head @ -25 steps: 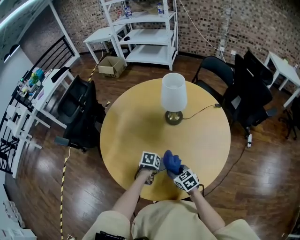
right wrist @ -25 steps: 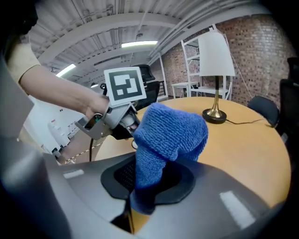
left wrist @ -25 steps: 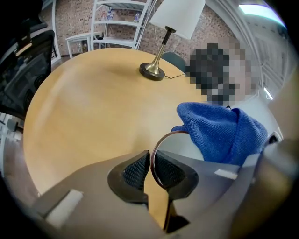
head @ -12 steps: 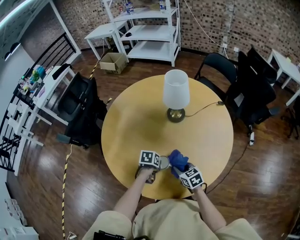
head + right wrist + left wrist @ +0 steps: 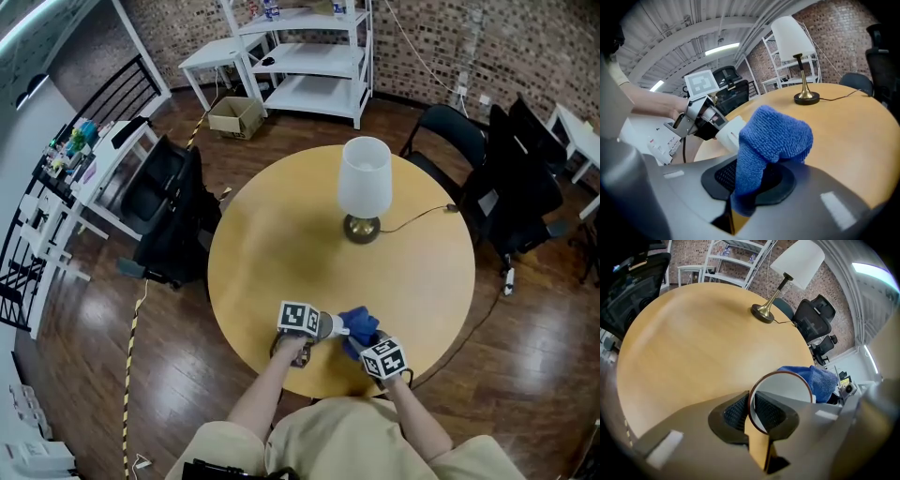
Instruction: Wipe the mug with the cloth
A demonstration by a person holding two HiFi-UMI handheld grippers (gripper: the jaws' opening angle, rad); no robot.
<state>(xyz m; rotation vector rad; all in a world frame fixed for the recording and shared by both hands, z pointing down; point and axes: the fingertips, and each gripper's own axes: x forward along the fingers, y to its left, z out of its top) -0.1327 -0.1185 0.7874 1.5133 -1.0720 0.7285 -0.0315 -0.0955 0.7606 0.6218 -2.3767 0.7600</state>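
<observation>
A round wooden table (image 5: 281, 234) stands on a dark plank floor (image 5: 534, 375). On it is a white-shaded lamp (image 5: 364, 183) with a brass foot, its cord (image 5: 417, 217) trailing off the edge. A brick wall (image 5: 525, 42) runs behind a white shelving unit (image 5: 314, 66), a small white table (image 5: 214, 56) and a cardboard box (image 5: 236, 116). Black office chairs (image 5: 169, 202) sit on either side. A fluorescent tube (image 5: 723, 48) glows on the ribbed ceiling

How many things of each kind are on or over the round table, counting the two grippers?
mug: 1
cloth: 1
lamp: 1
grippers: 2, the left gripper and the right gripper
Total: 5
</observation>
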